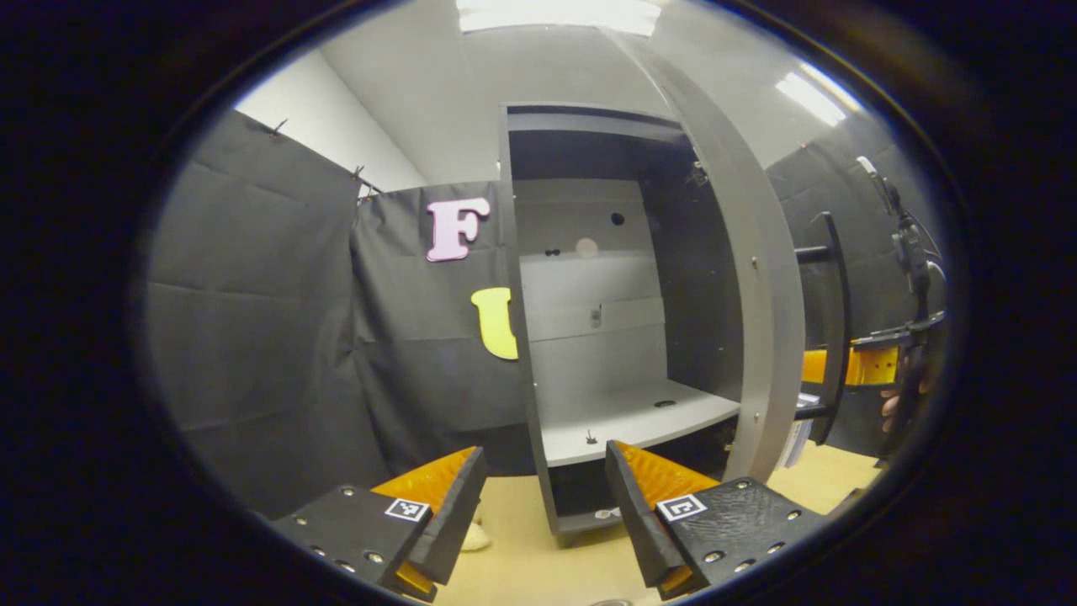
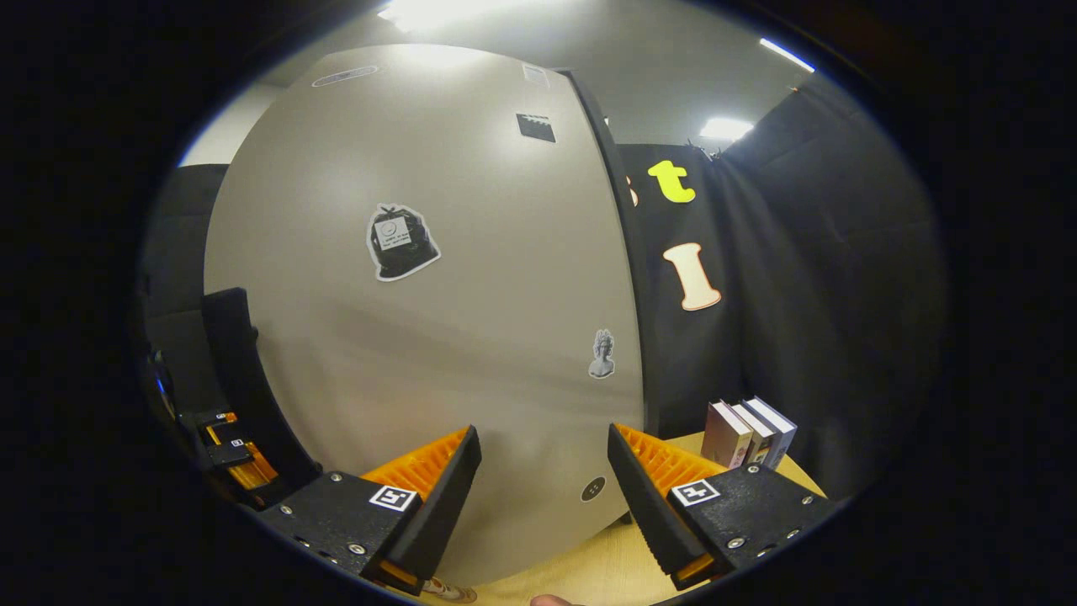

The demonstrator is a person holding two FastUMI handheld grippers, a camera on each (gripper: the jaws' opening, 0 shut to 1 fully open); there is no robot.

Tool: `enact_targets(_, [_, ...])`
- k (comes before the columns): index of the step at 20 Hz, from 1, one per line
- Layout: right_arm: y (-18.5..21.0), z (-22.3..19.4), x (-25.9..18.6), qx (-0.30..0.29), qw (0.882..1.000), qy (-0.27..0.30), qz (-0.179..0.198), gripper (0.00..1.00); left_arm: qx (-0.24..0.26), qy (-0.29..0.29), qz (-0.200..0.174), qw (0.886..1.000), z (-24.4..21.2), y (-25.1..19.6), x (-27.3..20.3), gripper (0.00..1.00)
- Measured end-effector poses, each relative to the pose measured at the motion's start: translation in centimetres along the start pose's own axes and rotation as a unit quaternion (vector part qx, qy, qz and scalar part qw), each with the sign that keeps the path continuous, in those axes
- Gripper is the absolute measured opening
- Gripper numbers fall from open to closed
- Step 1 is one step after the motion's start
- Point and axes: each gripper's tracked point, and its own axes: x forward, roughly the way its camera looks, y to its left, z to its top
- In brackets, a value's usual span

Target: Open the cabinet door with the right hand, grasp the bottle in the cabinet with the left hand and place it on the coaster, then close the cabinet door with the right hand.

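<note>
The cabinet (image 1: 606, 337) stands on the pale wooden bench (image 1: 538, 564) with its door (image 1: 757, 320) swung wide open, the door's edge turned toward the left gripper view. Inside, the grey shelf (image 1: 631, 417) lies bare apart from a small dark ring mark and a tiny dark fitting near its front edge; I cannot tell where the bottle or the coaster is. The door's dark bar handle (image 1: 829, 328) shows on the far side of the door in that view.

The left gripper (image 1: 545, 497) hangs low in front of the cabinet's open mouth, its fingers (image 1: 454, 513) spread apart with nothing between them. Farther off at the right edge of the same view, beyond the handle, part of the other gripper and a few fingertips of the hand holding it can be seen.

In the right gripper view the door's pale outer face (image 2: 421, 320) stands close ahead, carrying several stickers (image 2: 402, 242). The right gripper (image 2: 545, 488) points at this face, its fingers (image 2: 446, 497) apart and touching nothing. A small row of books (image 2: 749, 433) stands upright on the bench to the right of the door, near the black cloth wall. At the left edge the dark handle (image 2: 244, 379) curves down beside the other gripper.
</note>
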Motion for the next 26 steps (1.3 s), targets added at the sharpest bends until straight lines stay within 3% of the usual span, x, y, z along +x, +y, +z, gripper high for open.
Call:
enact_targets(2, [0.0, 0.3, 0.4, 0.003, 1.000, 0.002, 0.006, 0.94, -0.003, 0.002, 0.007, 1.000, 0.1, 0.3, -0.1, 0.87])
enact_targets(4, [-0.1, 0.5, 0.8, -0.004, 1.000, 0.001, 0.010, 0.94, 0.000, 0.004, 0.009, 1.000, -0.1, 0.3, 0.0, 0.78])
enact_targets(6, [-0.2, 0.2, 1.2, -0.007, 1.000, 0.004, 0.012, 0.94, 0.004, 0.007, 0.010, 1.000, -0.2, 0.4, 0.1, 0.87])
enact_targets(7, [-0.3, 0.1, 1.4, -0.005, 1.000, 0.007, 0.015, 0.94, 0.006, 0.010, 0.011, 1.000, -0.2, 0.4, 0.1, 0.82])
enact_targets(8, [-0.3, -0.1, 1.6, -0.003, 1.000, 0.010, 0.017, 0.94, 0.005, 0.012, 0.012, 1.000, -0.2, 0.4, 0.0, 0.87])
enact_targets(9, [-0.4, -0.1, 1.6, -0.003, 1.000, 0.011, 0.020, 0.94, 0.005, 0.012, 0.015, 1.000, -0.2, 0.6, 0.0, 0.82])
enact_targets(14, [-0.6, -0.1, 1.4, -0.014, 0.999, 0.003, 0.034, 0.94, 0.009, 0.009, 0.028, 1.000, -0.2, 0.8, 0.1, 0.87])
enact_targets(15, [-0.7, -0.1, 1.3, -0.016, 0.999, 0.000, 0.037, 0.94, 0.012, 0.006, 0.029, 0.999, -0.1, 0.7, 0.2, 0.78])
enact_targets(17, [-1.1, -0.5, 1.2, -0.019, 0.999, -0.005, 0.040, 0.94, 0.019, -0.004, 0.036, 0.999, 0.0, 0.9, 0.4, 0.87])
enact_targets(21, [-1.7, -1.0, 1.0, -0.011, 0.999, 0.001, 0.038, 0.94, 0.022, -0.005, 0.033, 0.999, 0.5, 0.5, 0.1, 0.87])
enact_targets(22, [-1.8, -0.8, 0.9, -0.012, 0.999, 0.001, 0.040, 0.94, 0.023, -0.010, 0.030, 0.999, 0.7, 0.4, 0.2, 0.82])
enact_targets(23, [-1.9, -0.5, 0.8, -0.015, 0.999, -0.002, 0.040, 0.94, 0.023, -0.012, 0.029, 0.999, 0.7, 0.3, 0.2, 0.87])
enact_targets(26, [-2.5, -0.8, 1.0, -0.022, 0.999, -0.002, 0.036, 0.94, -0.003, -0.002, 0.027, 1.000, 0.3, -0.6, 0.2, 0.84])
